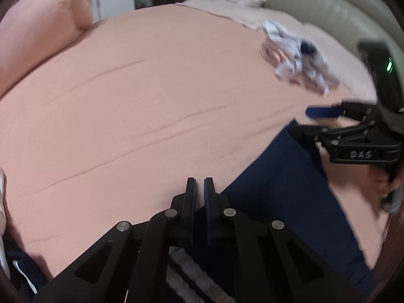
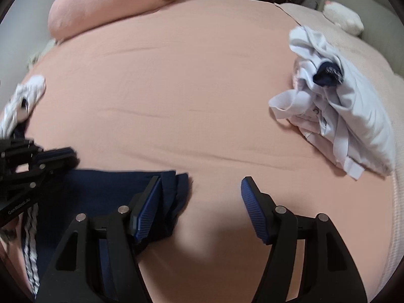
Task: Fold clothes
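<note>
A navy garment with white side stripes (image 1: pixel 285 189) lies on the pink bed sheet at the near edge; it also shows in the right wrist view (image 2: pixel 106 189). My left gripper (image 1: pixel 199 184) has its jaws nearly together above the garment's striped part, and nothing shows between the tips. It also appears at the left of the right wrist view (image 2: pixel 60 156). My right gripper (image 2: pixel 202 202) is open, its left finger (image 2: pixel 149 202) over the garment's folded end. In the left wrist view it (image 1: pixel 313 121) is open at the right.
A crumpled pile of white clothes (image 2: pixel 335 106) lies at the far right of the bed, also seen in the left wrist view (image 1: pixel 298 55). A pink pillow (image 2: pixel 108 7) is at the far left. More white and navy cloth (image 2: pixel 20 101) lies at the left edge.
</note>
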Demonstrator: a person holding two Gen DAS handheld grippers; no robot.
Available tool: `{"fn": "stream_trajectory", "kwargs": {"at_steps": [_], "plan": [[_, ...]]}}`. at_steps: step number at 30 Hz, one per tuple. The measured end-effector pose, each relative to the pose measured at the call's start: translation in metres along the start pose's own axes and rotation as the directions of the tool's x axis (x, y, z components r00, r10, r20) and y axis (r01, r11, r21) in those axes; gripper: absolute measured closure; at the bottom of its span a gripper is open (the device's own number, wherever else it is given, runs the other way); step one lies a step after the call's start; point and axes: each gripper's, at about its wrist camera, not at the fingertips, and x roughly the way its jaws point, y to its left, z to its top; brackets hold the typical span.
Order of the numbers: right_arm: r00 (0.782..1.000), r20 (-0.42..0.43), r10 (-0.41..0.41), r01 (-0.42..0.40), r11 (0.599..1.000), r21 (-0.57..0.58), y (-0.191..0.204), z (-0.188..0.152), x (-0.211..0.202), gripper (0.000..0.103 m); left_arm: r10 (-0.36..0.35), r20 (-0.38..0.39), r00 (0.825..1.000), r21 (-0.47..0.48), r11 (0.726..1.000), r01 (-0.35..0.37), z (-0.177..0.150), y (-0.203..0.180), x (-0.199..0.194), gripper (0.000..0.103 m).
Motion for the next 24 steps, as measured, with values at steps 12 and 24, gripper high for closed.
{"fn": "stream_trajectory", "kwargs": {"at_steps": [12,24], "plan": [[0.995,-0.073,0.063,-0.074,0.985,-0.155,0.049,-0.026,-0.003,0.038,0.039,-0.177,0.983,-0.158,0.985,-0.068,-0.043,0.015,-0.034,0.095],[0.999,-0.024,-0.022,0.018,0.987,-0.159,0.086,-0.031,-0.007,0.037,0.056,-0.169,0.984,-0.296,0.950,-0.104,-0.053,0.007,-0.046,0.070]]}}
